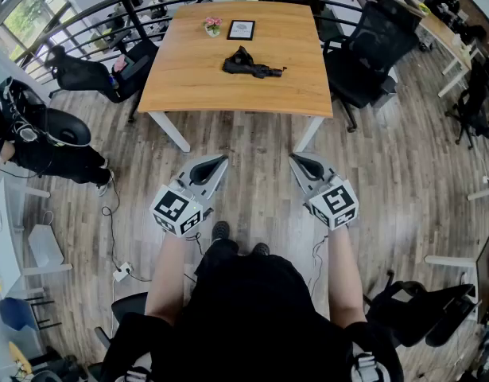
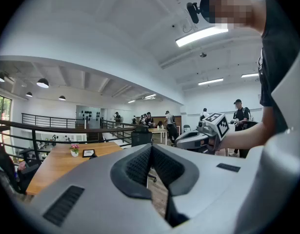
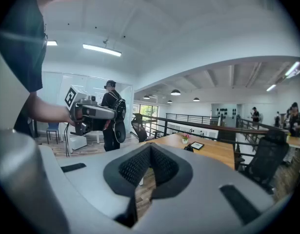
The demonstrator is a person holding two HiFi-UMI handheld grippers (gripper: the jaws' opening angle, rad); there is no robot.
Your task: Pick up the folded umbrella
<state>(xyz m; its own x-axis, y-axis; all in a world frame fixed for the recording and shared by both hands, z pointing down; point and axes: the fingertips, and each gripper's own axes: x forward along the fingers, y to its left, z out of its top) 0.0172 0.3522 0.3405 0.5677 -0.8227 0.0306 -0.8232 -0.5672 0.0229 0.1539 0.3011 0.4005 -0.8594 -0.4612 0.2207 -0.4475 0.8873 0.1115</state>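
Now, your left claw (image 1: 219, 162) and right claw (image 1: 297, 161) both closed, empty; black folded fabric umbrella (image 1: 252, 64) well ahead between them, long axis crosswise, thin end nearer right claw.

I see the folded umbrella (image 1: 252, 64) lying on the table (image 1: 192, 82) ahead, flowerpot (image 1: 213, 27) left of picture frame (image 1: 241, 29) behind it.

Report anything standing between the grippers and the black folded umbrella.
Nothing visible does. The black folded umbrella lies exposed on the light wooden table; only plank floor and the table's near edge separate it from the shut left gripper and right gripper. The pink flower pot and framed picture sit beyond it.
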